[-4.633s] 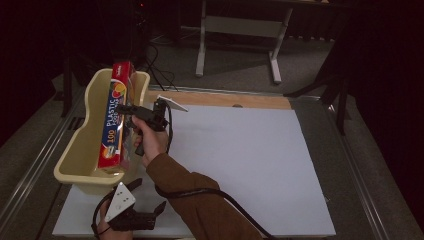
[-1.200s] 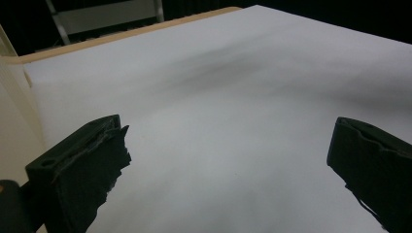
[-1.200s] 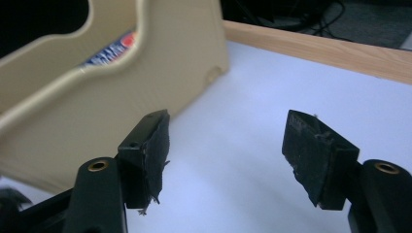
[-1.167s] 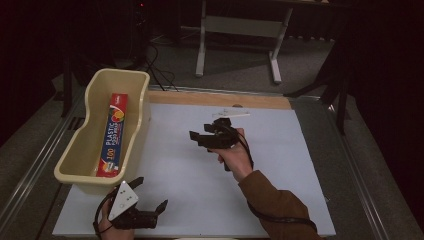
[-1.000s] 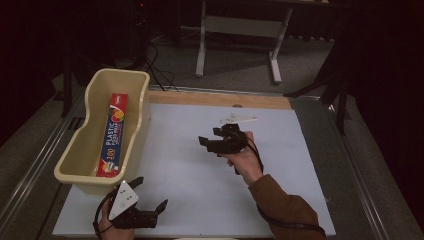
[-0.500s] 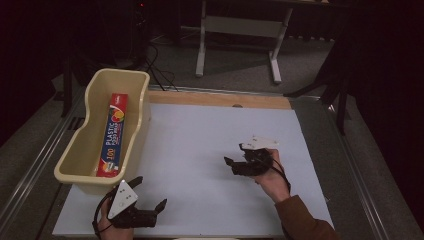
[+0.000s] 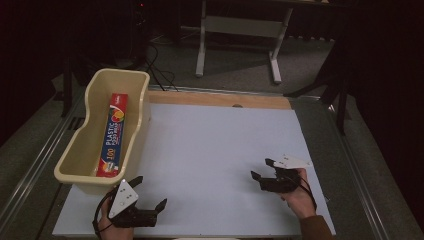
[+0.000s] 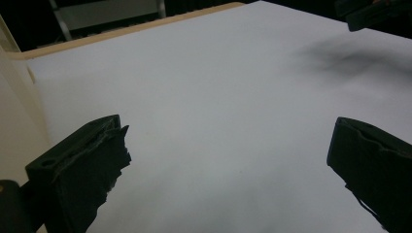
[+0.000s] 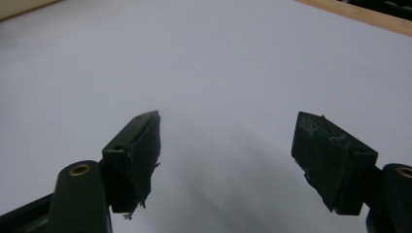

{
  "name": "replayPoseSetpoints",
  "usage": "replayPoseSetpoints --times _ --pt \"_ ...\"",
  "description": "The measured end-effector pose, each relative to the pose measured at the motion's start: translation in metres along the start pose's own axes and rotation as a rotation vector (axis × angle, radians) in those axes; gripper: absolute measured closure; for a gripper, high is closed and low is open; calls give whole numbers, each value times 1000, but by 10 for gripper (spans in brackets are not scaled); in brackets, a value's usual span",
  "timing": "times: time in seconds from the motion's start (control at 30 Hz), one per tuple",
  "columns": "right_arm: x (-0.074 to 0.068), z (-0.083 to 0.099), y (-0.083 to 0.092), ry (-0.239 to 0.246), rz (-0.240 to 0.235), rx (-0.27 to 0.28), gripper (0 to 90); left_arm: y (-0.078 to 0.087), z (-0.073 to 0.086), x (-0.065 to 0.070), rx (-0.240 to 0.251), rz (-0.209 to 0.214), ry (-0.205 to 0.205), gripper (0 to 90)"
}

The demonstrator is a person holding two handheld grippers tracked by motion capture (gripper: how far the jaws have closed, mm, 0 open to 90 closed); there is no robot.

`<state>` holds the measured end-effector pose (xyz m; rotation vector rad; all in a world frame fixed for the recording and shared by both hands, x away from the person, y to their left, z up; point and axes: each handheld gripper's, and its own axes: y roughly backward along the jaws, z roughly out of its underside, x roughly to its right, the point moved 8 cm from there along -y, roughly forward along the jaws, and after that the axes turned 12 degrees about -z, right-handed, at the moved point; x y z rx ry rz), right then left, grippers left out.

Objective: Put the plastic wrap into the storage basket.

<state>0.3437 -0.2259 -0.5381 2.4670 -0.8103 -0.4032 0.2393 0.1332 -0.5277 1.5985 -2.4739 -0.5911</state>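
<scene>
**A:** From the high view, where do you stand?

**B:** Your plastic wrap box (image 7: pixel 113 136) lies flat inside the cream tub (image 7: pixel 141 107), which sits at about ten o'clock on the white table sheet (image 7: pixel 210 150). That placing looks done to me. Your right gripper (image 7: pixel 264 169) rests near the sheet's four o'clock corner, well apart from the tub, jaws spread and nothing between them (they have just been opening a little further). Your left gripper (image 7: pixel 150 193) sits at seven o'clock, just beside the tub's near end, jaws wide too.

**A:** And the left gripper view?

**B:** Both black jaws stand far apart over bare sheet, with the tub's cream wall (image 8: pixel 12 126) at nine o'clock. Your other gripper (image 8: pixel 371 12) shows at one o'clock, with its shadow below it.

**A:** The right gripper view?

**B:** Much the same: wide jaws, empty gap, plain sheet beneath, a strip of the wooden table edge (image 9: pixel 359 14) at one o'clock.

**A:** So what's left?

**B:** I'd judge very little; both your hands seem parked, unless more goods are to follow.
</scene>
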Motion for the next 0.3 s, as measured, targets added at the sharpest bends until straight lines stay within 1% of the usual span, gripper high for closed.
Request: replayPoseSetpoints --times 0.07,0.1,0.13,0.2,0.3 --pt "4 7 4 -13 4 8 257 0 0 0 0 1 0 7" --pt "8 15 7 -18 14 -2 255 0 0 0 -1 0 -1 7" --pt "8 15 7 -18 14 -2 255 0 0 0 -1 0 -1 7" --pt "13 17 8 -41 19 5 249 0 0 0 -1 -1 -2 7" --pt "14 16 8 -44 20 18 239 0 0 0 -3 -2 -3 7"
